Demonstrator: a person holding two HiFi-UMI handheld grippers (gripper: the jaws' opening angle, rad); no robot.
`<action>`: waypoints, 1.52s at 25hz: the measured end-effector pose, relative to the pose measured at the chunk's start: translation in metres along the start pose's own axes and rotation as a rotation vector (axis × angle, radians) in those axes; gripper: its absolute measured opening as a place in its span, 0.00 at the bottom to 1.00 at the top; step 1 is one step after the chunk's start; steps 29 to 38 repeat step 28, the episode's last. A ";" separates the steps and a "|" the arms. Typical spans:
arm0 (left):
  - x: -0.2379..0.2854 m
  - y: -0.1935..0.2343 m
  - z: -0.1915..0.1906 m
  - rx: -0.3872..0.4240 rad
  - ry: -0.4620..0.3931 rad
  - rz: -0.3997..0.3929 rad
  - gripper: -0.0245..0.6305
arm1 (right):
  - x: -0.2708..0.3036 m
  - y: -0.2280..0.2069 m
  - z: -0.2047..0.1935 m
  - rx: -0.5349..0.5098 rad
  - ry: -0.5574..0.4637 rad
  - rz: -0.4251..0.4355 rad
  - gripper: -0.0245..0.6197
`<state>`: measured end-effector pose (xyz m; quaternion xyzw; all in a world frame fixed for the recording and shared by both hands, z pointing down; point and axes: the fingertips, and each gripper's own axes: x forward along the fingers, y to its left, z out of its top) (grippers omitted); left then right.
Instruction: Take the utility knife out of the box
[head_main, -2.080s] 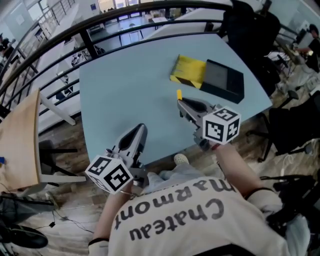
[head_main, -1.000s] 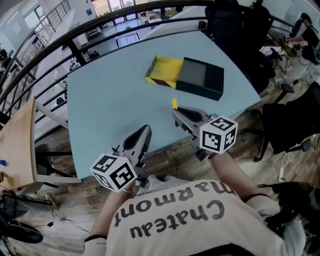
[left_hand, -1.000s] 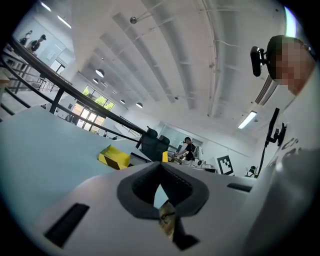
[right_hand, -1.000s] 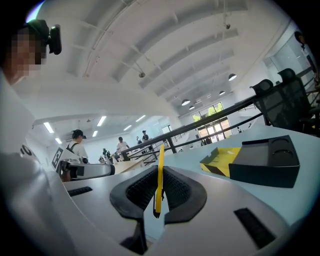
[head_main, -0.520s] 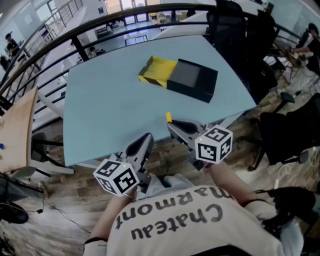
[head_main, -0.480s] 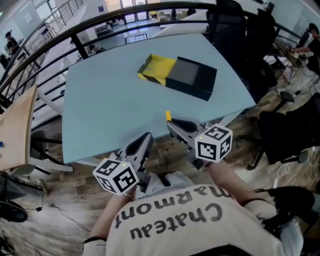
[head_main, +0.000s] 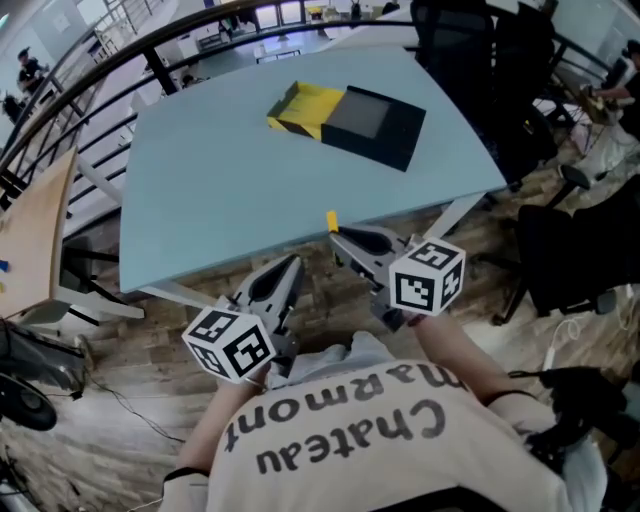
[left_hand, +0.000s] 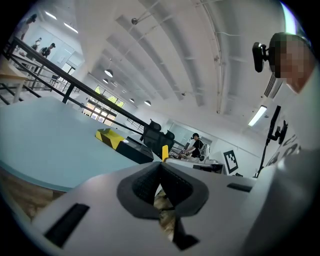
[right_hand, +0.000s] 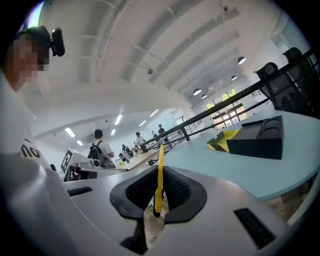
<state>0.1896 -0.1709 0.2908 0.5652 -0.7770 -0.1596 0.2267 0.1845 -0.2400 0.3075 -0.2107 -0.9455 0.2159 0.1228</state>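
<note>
The utility knife (right_hand: 158, 172) is out of the box (head_main: 348, 112). It stands edge-on between the jaws of the right gripper (head_main: 343, 240), which pinch its lower body. Its yellow end projects above them. The jaws of the left gripper (left_hand: 161, 169) are pressed together with nothing between them.

Handling: the knife is judged light, stiff and thin. Its smooth casing is likely to slip or pivot in a narrow pinch. Take hold across the flat sides, near the middle of the body, away from the blade end. Whether the blade is extended cannot be told.

The box rests on the far part of the table (head_main: 210, 190), with its yellow tray slid partly out of the black sleeve.

Change from 2.1 s earlier: both grippers have drawn back from over the table top. They now hang past its near edge, above the wooden floor (head_main: 140, 330). The box, then near the right gripper, is now well apart from it. The pinch on the knife is unchanged
</note>
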 end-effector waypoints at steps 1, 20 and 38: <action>0.000 -0.002 -0.002 -0.002 -0.002 0.002 0.04 | -0.004 0.000 -0.002 -0.006 0.001 -0.003 0.12; -0.022 -0.028 -0.011 0.023 -0.045 0.041 0.04 | -0.024 0.019 -0.009 -0.079 0.012 0.017 0.12; -0.019 -0.028 -0.009 0.034 -0.050 0.034 0.04 | -0.023 0.019 -0.009 -0.085 0.014 0.023 0.12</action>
